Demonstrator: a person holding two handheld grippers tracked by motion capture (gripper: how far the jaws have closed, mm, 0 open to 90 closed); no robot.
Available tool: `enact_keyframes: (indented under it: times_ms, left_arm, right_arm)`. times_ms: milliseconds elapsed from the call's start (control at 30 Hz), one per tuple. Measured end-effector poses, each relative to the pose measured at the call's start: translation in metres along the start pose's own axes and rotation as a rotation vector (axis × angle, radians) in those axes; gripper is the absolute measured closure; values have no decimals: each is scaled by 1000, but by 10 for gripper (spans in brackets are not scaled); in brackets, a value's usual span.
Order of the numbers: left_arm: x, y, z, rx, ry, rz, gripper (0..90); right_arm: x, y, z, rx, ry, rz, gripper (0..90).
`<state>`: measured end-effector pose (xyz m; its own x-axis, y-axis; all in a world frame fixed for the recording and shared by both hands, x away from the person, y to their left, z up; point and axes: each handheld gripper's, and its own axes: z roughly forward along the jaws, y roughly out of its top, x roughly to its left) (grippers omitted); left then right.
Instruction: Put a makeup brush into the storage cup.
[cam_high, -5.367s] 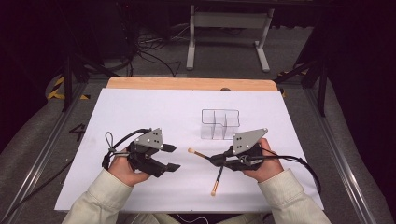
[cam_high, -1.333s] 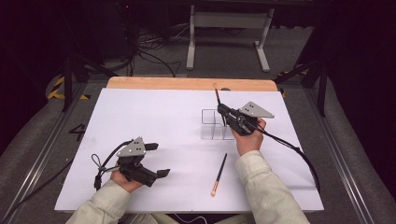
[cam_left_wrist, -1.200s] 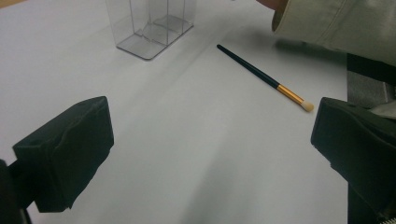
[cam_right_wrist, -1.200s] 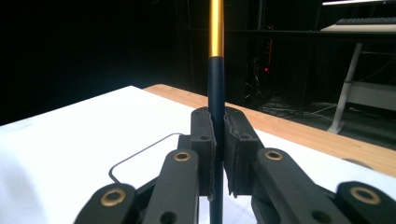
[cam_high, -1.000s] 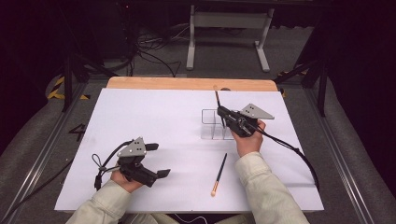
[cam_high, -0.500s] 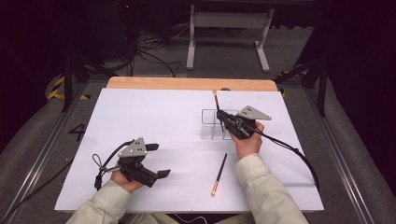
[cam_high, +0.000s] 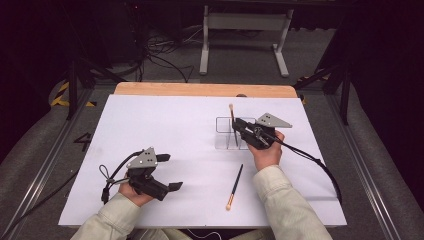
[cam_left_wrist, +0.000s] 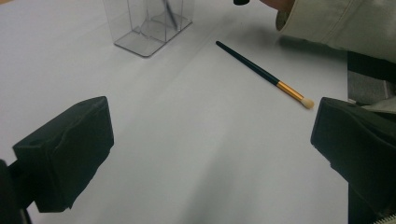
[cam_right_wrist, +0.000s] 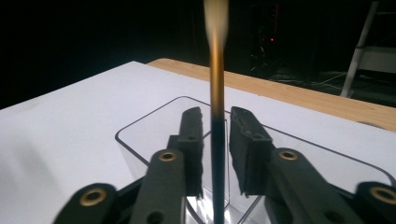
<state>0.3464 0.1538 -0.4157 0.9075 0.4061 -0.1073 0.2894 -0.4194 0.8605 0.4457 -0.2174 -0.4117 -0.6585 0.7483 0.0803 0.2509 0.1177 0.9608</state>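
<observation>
A dark-handled brush (cam_high: 232, 125) with a gold ferrule stands nearly upright, tip up, in a clear compartment holder (cam_high: 222, 141). My right gripper (cam_high: 238, 126) is at the holder's top. Its jaws have just been opening: in the right gripper view the brush (cam_right_wrist: 217, 93) stands between the pads (cam_right_wrist: 192, 140) with a small gap on each side. A second brush (cam_high: 234, 186) lies flat on the white table in front of the holder. My left gripper (cam_high: 171, 171) rests open near the front left, facing that second brush (cam_left_wrist: 261, 74) and the holder (cam_left_wrist: 140, 28).
The white sheet (cam_high: 165, 125) covers the table, with a wooden strip (cam_high: 200, 89) along its far edge. A cable (cam_high: 310, 160) trails from the right gripper over the right side. A sleeve (cam_left_wrist: 336, 23) reaches in at the top right of the left gripper view.
The right gripper's jaws have parted and the brush has slid a little lower into the holder. The left gripper has stayed put.
</observation>
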Motion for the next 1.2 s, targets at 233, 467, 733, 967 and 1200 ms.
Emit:
enact_keyframes:
  times_ms: [233,467,733,967,1200]
  left_arm:
    - [1,0,-1,-2,2,-2,0]
    - [2,0,-2,-6,4,-6,0]
    - [2,0,-3,-6,8,-8,0]
    - [5,-4,-8,-9,18,-14,0]
    - [6,-6,-14,-19,31,-24,0]
  right_arm:
    - [3,12,-19,-9,68,-60,470]
    - [4,28,-46,4,58,-73,240]
    - [9,37,-76,27,72,-51,0]
    - [17,38,-88,38,101,-39,0]
    - [21,38,-93,70,123,-19,0]
